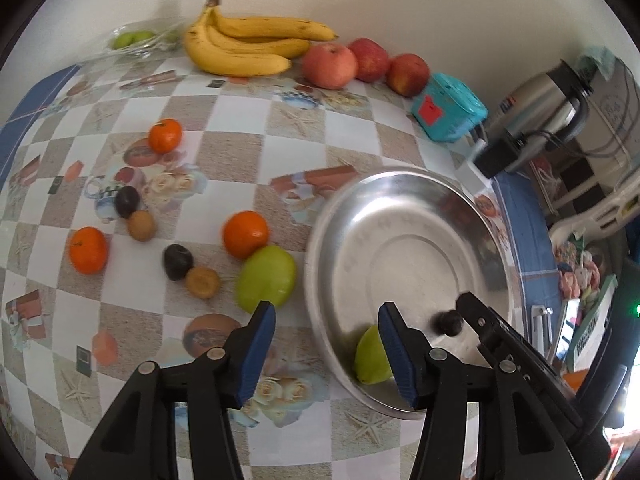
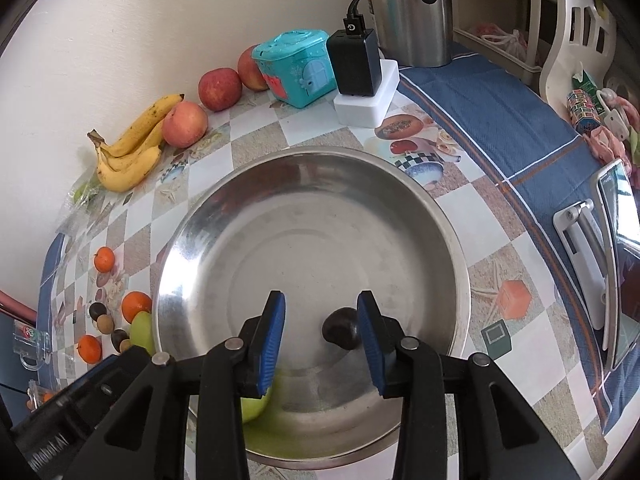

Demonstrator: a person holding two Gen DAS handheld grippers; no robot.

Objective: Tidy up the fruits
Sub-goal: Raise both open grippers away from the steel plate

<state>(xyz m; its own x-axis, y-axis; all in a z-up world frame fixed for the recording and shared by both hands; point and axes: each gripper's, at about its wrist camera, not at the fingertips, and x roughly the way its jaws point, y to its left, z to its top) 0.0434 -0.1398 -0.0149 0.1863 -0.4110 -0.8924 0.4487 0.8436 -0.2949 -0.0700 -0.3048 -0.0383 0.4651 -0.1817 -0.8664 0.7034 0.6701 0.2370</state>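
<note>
- Right gripper [image 2: 321,338] hangs over the steel bowl [image 2: 192,240], jaws apart, nothing clamped. The dark plum [image 2: 340,332] sits on the bowl floor right against the right-hand pad, lower middle of the right wrist view.
- Left gripper [image 1: 327,344] jaws apart and empty too, over the bowl's near-left rim.
- A green fruit [image 1: 370,360] is already in the bowl, lower edge.
- Loose on the bench, left of the bowl: another green fruit [image 1: 266,276], roundish, shiny and closest to the left gripper, so I'd guess it's up next. Oranges [image 1: 245,234] beside it.

Steel bowl [image 2: 224,216] holding green fruit [image 1: 370,358], dark plum [image 2: 340,332], oranges [image 1: 245,234] outside
</note>
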